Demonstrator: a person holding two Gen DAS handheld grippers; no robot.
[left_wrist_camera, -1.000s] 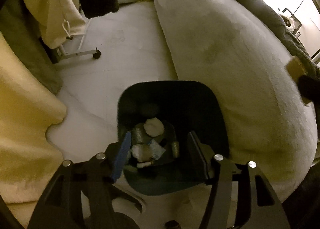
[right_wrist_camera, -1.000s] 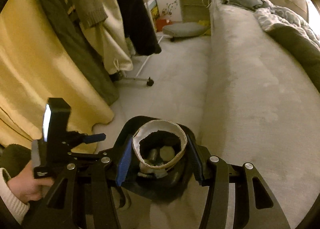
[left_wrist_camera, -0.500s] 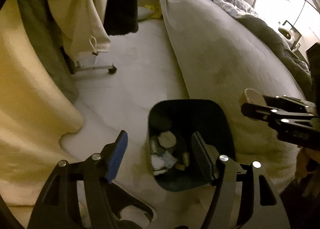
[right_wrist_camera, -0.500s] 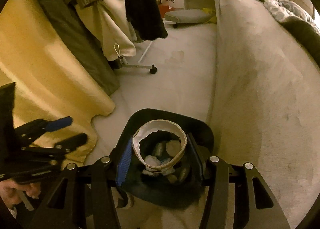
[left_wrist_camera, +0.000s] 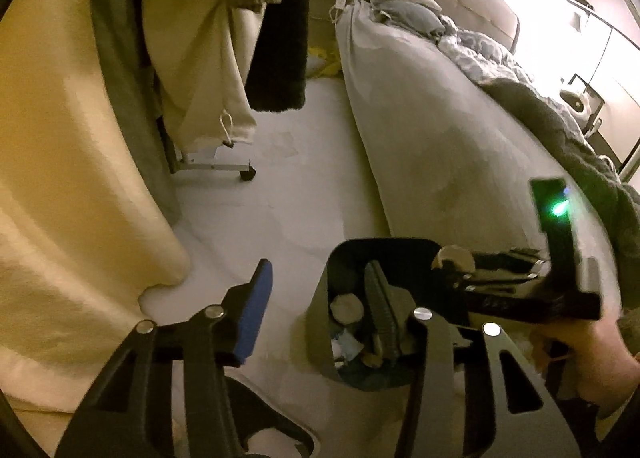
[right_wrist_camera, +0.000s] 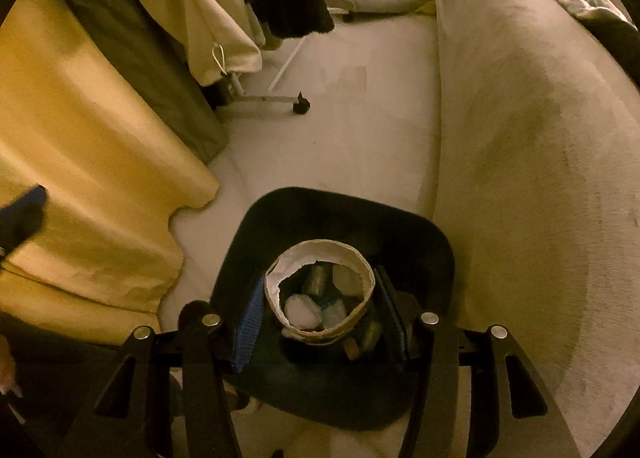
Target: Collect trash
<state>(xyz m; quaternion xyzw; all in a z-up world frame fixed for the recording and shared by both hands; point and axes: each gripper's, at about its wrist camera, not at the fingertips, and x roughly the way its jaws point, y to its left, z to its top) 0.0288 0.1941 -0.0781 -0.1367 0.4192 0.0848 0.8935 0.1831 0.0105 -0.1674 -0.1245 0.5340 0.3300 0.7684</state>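
- The right hand-held gripper [right_wrist_camera: 320,310] clamps a paper cup [right_wrist_camera: 320,290] by its sides, mouth up, directly over a dark trash bin [right_wrist_camera: 332,218] on the pale floor [right_wrist_camera: 340,130].
- The cup has no bottom: crumpled tissues [right_wrist_camera: 302,310] in the bin show through it.
- The cup looks light, thin and easily crushed; the sides just below the rim seem the best hold.
- The left hand-held gripper [left_wrist_camera: 316,306] is empty, its jaws closing on nothing, at the bin's nine o'clock.
- A bed [right_wrist_camera: 520,118] runs along three o'clock.
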